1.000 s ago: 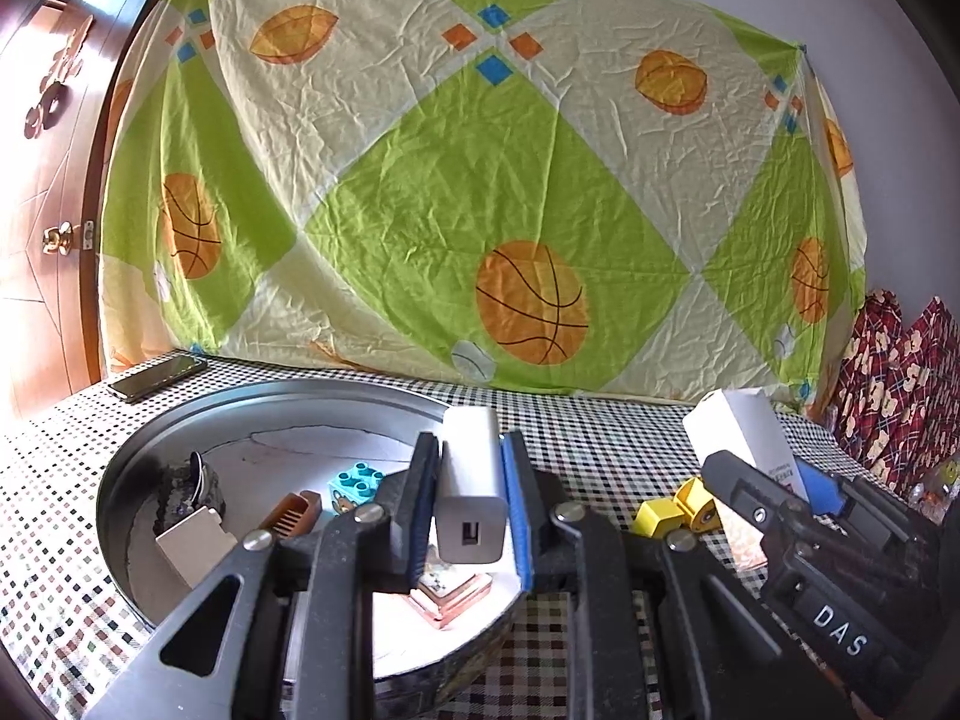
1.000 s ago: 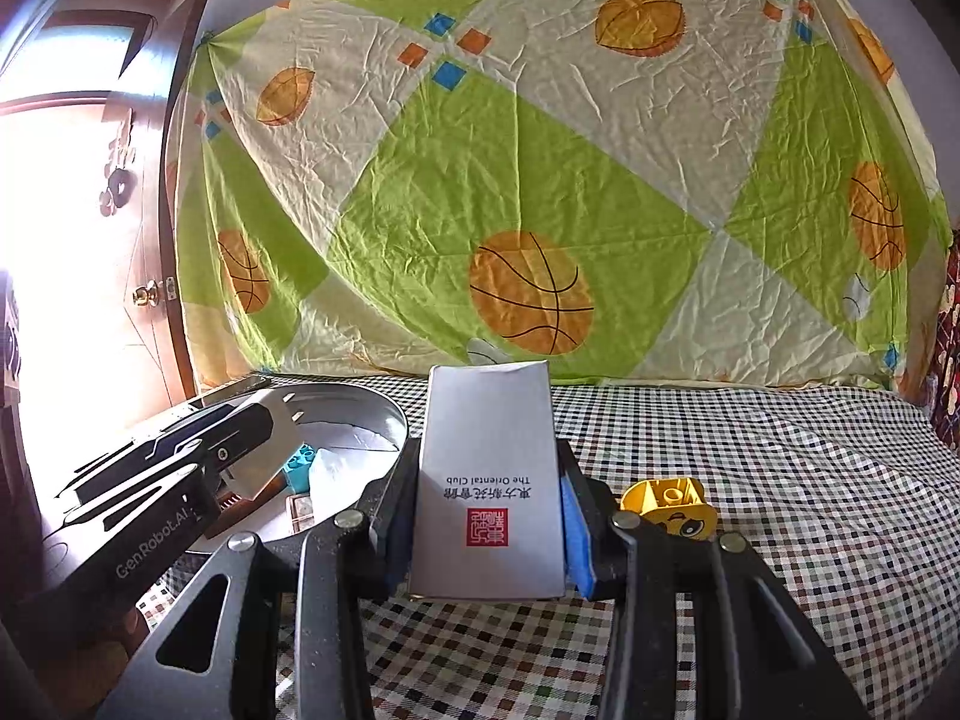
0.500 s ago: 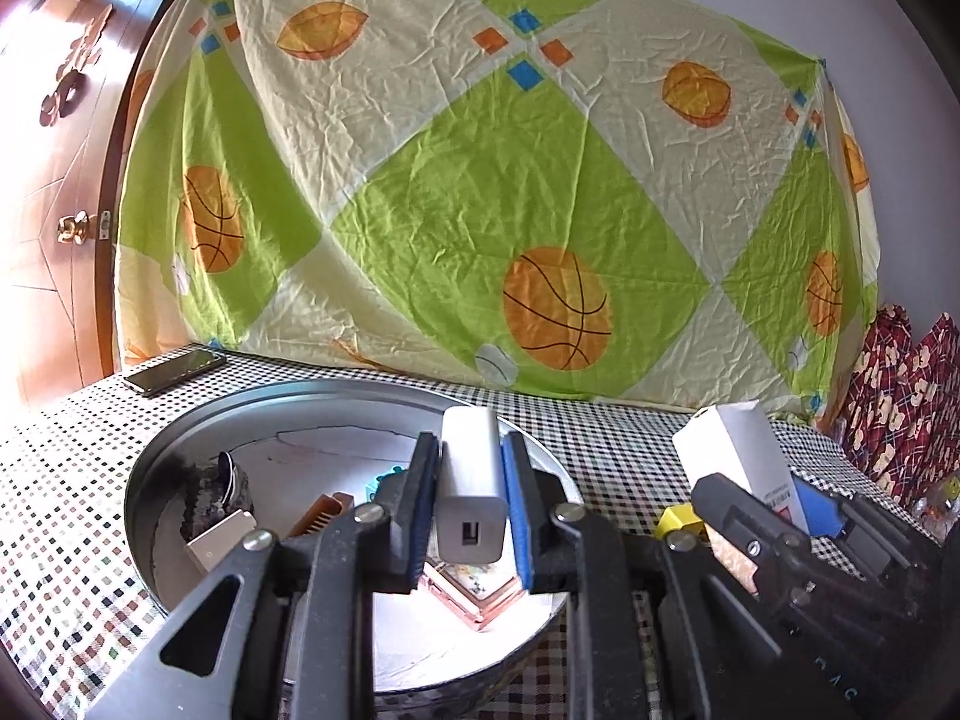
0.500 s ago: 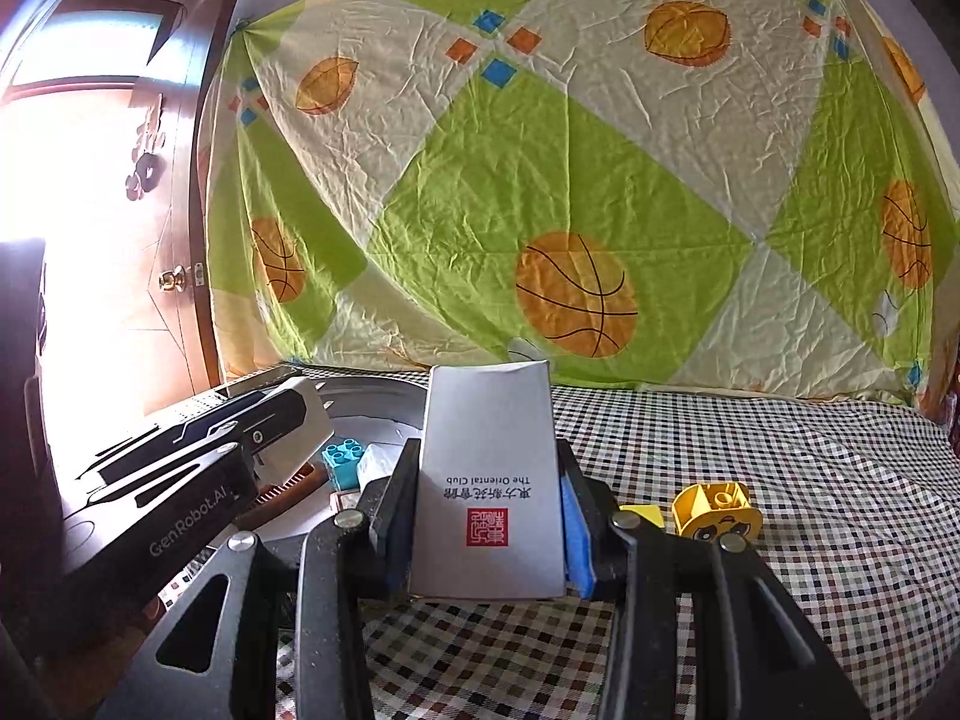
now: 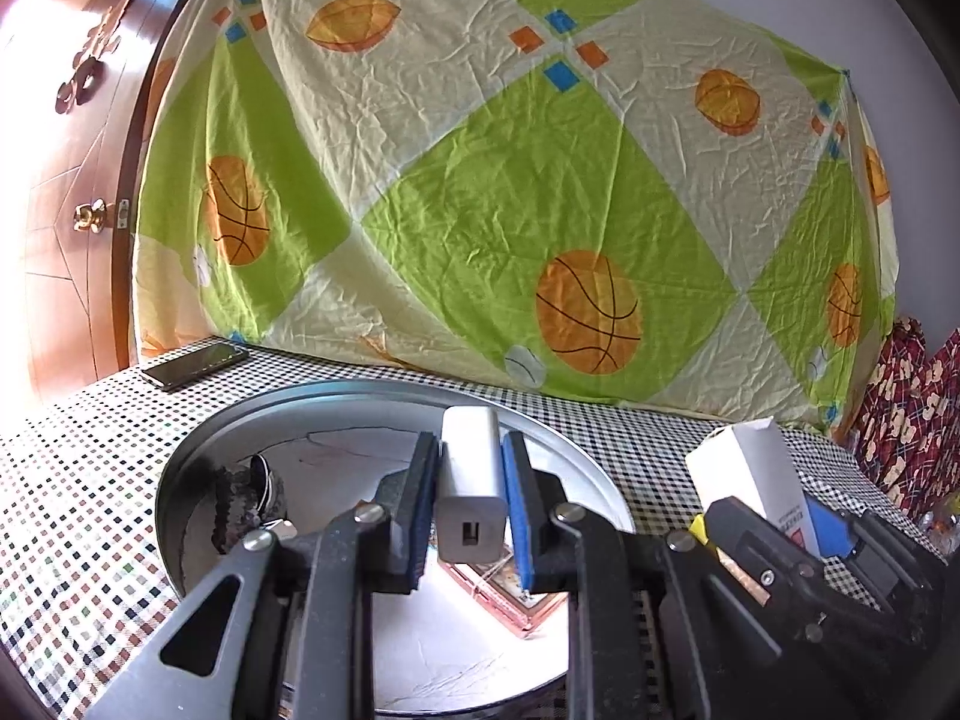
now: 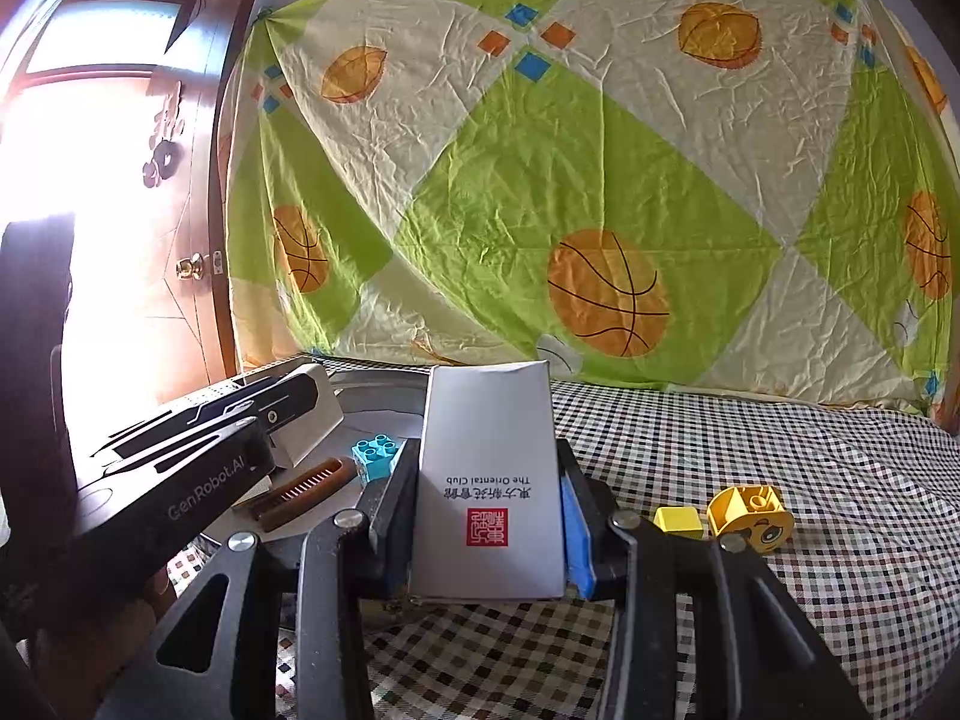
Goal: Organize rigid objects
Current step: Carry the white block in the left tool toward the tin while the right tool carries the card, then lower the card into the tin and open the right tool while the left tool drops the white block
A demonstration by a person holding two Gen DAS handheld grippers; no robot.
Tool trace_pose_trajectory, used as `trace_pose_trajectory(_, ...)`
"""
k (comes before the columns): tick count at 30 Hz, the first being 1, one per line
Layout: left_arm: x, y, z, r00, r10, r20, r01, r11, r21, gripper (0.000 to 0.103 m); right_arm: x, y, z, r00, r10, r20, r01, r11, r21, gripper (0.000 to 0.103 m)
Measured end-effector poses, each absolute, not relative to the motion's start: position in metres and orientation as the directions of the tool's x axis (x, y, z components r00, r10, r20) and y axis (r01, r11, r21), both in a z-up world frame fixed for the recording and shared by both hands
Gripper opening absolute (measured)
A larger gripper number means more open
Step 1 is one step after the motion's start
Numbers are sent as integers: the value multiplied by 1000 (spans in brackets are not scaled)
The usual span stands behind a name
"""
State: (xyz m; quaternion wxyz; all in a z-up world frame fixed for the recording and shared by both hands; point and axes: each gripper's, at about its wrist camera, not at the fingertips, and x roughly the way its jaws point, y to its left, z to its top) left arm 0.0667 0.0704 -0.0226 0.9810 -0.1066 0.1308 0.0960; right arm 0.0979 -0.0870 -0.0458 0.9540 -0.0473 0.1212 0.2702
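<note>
Since the earlier frames the left gripper (image 5: 469, 513) has advanced over the round metal tray (image 5: 384, 396), so that more of the tray floor now lies beneath it; the right gripper (image 6: 489, 519) has drawn in towards the tray's right rim. Both loads are unchanged in the grasp.

Left gripper: fingers clamped on a white charger (image 5: 469, 480), held upright, above the near half of the tray. Below it lies a pink-framed flat item (image 5: 510, 594); a dark bundled item (image 5: 240, 504) sits at the tray's left wall.

Right gripper: fingers clamped on a white carton (image 6: 489, 480), printed face to the camera, held above the checked table (image 6: 780, 630) just right of the tray. In its view a blue brick (image 6: 375, 459) and a brown comb (image 6: 306, 489) lie in the tray; a yellow face block (image 6: 750, 510) and a small yellow cube (image 6: 678, 521) remain on the table to the right.

Assessment: the step in hand appears to be depositing the charger. Recommended: lower it onto bare tray floor, left of the pink-framed item, and part the fingers only once it is seated. The right gripper should hold off until the left is clear, since the two sit near one another at the rim.
</note>
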Motion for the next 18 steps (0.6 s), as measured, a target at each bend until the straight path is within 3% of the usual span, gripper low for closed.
trace_pose_trajectory(18, 66, 97, -28, 932, 196, -306, -261, 947, -187, 20, 99, -62, -49, 795, 534, -286, -568, 822, -44, 43)
